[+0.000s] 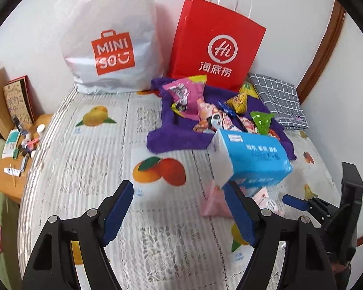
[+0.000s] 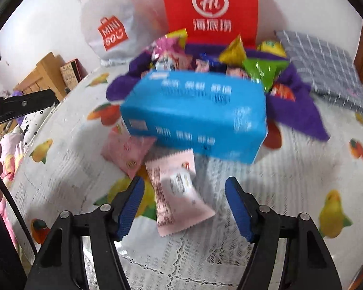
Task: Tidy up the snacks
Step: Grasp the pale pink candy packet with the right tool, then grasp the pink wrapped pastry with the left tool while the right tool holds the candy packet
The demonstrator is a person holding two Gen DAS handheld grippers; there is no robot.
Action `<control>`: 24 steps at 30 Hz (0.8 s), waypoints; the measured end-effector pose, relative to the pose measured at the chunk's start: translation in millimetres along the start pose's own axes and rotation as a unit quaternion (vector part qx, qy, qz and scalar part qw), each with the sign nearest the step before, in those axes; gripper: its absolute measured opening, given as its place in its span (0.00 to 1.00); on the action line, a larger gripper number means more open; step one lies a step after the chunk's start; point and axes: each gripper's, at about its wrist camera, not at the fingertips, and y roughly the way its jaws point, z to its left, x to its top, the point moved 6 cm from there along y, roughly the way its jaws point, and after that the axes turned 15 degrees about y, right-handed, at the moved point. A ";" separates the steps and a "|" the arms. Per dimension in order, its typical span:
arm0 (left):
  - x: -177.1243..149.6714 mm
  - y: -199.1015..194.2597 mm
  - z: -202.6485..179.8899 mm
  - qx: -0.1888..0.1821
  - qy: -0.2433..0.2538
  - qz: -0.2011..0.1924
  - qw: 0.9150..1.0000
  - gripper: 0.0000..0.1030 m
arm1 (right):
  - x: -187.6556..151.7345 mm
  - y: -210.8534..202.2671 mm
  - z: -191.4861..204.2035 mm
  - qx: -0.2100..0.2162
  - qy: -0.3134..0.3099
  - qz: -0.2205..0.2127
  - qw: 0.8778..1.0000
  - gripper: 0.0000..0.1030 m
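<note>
Right wrist view: the right gripper (image 2: pixel 184 205) has its fingers spread wide either side of a pale pink snack packet (image 2: pixel 179 193) lying near on the bed (image 2: pixel 290 217), not pinching it. Looks light and crinkly, so I'd grab mid-body. Left gripper (image 1: pixel 179 207) gapes empty. Far bags read MINISO (image 1: pixel 113 53) and Hi (image 1: pixel 217 48).

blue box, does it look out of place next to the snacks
Yes. The blue box lies tilted at the near edge of the purple cloth, propped over two pink packets on the bed instead of lying flat. Its plain blue wrapper looks more like tissues than the bright snacks piled on the cloth.
</note>
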 end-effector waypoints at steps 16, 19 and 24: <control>-22.3 4.5 5.5 0.004 -0.010 0.016 1.000 0.74 | -12.0 16.9 17.9 -0.037 -0.075 -0.012 0.996 0.39; -23.4 9.9 0.3 0.000 -0.005 0.021 1.000 0.74 | -11.6 11.7 13.1 -0.032 -0.066 -0.014 0.997 0.38; -26.1 25.7 -12.0 -0.022 -0.004 0.030 0.999 0.74 | -9.7 -7.6 -4.7 -0.014 -0.026 -0.030 0.999 0.38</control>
